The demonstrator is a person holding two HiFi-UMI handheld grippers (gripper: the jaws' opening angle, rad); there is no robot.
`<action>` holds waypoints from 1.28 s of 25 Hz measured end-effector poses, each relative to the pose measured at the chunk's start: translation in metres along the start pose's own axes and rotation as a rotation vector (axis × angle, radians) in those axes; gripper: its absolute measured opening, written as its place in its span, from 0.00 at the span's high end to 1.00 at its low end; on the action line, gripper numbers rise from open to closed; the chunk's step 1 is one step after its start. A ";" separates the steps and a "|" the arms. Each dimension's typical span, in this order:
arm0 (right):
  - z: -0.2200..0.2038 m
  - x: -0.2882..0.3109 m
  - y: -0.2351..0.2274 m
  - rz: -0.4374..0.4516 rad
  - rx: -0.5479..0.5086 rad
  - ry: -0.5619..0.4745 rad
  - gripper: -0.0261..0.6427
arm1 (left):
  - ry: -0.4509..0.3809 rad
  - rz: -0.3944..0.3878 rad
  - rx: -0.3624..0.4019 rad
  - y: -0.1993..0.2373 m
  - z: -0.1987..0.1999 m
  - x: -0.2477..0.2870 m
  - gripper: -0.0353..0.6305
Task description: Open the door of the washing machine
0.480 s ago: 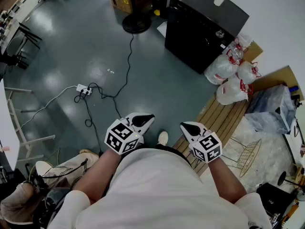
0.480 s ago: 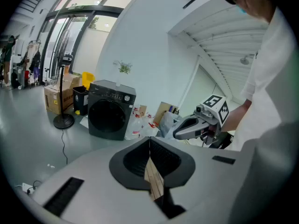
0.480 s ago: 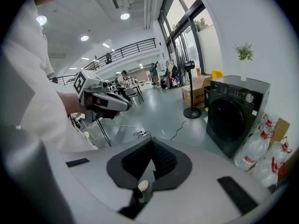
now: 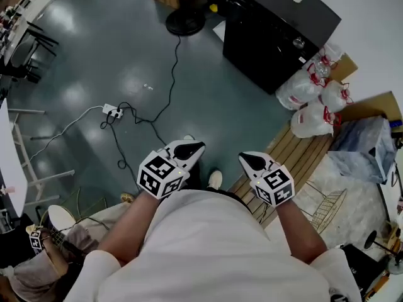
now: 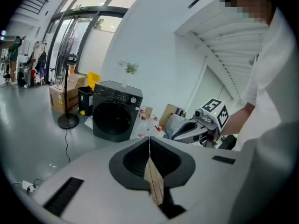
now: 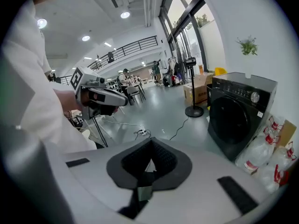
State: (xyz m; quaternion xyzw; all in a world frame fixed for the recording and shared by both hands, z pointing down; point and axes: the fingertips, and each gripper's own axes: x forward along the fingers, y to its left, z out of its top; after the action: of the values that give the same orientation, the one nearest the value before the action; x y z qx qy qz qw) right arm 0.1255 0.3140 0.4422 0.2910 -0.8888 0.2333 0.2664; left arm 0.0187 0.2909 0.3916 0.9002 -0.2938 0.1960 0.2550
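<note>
My left gripper (image 5: pixel 149 139) has its jaws clenched together on nothing; my right gripper (image 6: pixel 152 142) is clamped empty too. Both hover at my waist above the glossy grey-blue floor (image 4: pixel 94 55). The black front-loading washing machine (image 4: pixel 271 36) stands well ahead, its round dark door (image 5: pixel 112 118) closed, with white plastic bags (image 4: pixel 308 99) beside it.

Nothing legible: print on the washing machine (image 5: pixel 114 113), cardboard box (image 5: pixel 63 99) and bags (image 4: pixel 312 119) is too small.
</note>
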 end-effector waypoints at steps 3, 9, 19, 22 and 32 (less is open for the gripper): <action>0.013 0.021 -0.022 -0.008 -0.021 0.029 0.95 | 0.003 -0.001 -0.011 0.030 0.006 0.011 0.92; 0.062 0.072 -0.071 -0.021 -0.039 0.082 0.79 | -0.015 -0.023 -0.019 0.110 0.054 0.040 0.92; 0.171 0.178 -0.167 -0.069 -0.218 0.187 0.80 | -0.026 -0.058 0.023 0.232 0.129 0.055 0.92; 0.196 0.204 -0.207 -0.068 -0.306 0.234 0.80 | -0.049 -0.028 -0.013 0.259 0.144 0.060 0.92; 0.245 0.324 -0.400 -0.129 -0.538 0.437 0.78 | -0.097 0.104 -0.168 0.338 0.182 0.100 0.92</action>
State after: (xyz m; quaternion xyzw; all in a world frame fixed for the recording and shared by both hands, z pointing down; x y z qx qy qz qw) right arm 0.0761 -0.2414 0.5593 0.2089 -0.8202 0.0304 0.5316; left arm -0.0819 -0.0926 0.4134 0.8675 -0.3675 0.1400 0.3046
